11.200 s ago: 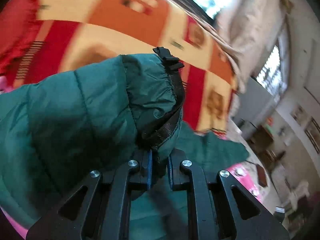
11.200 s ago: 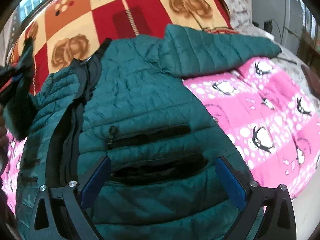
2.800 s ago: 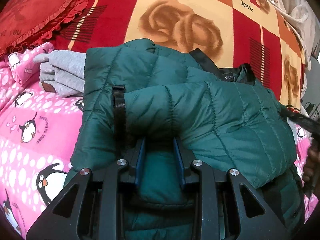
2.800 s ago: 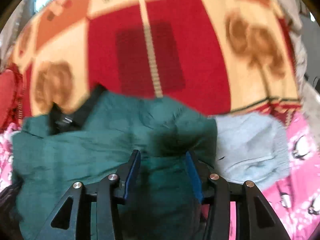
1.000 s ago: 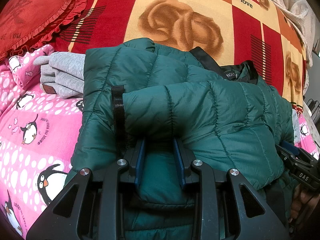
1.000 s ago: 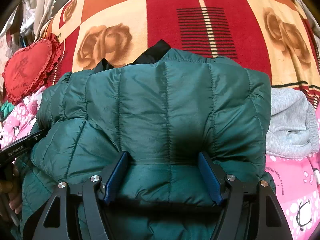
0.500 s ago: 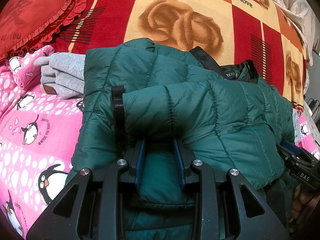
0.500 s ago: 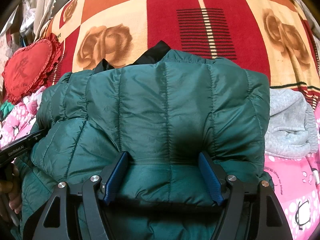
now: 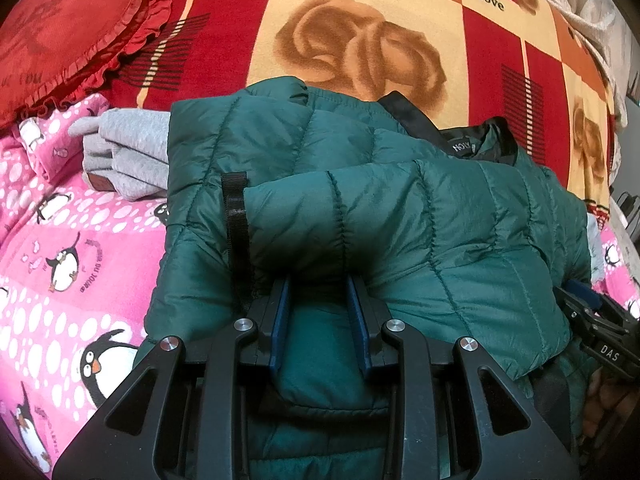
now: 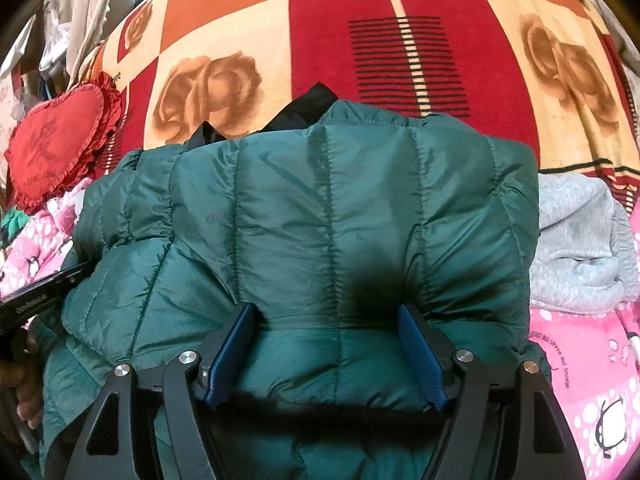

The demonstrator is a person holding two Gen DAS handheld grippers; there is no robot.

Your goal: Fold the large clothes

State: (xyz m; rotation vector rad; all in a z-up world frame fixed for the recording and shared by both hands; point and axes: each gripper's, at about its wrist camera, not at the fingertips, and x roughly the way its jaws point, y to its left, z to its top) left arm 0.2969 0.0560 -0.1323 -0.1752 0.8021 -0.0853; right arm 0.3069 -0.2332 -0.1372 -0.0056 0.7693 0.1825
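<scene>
One green puffer jacket (image 9: 420, 216), two grippers, the left gripper (image 9: 318, 320) and the right gripper (image 10: 326, 354), two blue-padded fingers (image 10: 230, 350) on each, one red heart cushion (image 9: 60, 32), two grey folded garments (image 9: 128, 152), one rose-patterned blanket (image 9: 360, 40), one pink penguin sheet (image 9: 72, 248)

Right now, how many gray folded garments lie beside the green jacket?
2. One gray garment lies at the green jacket's left side, another gray garment at its right side. The jacket may hide more.
</scene>
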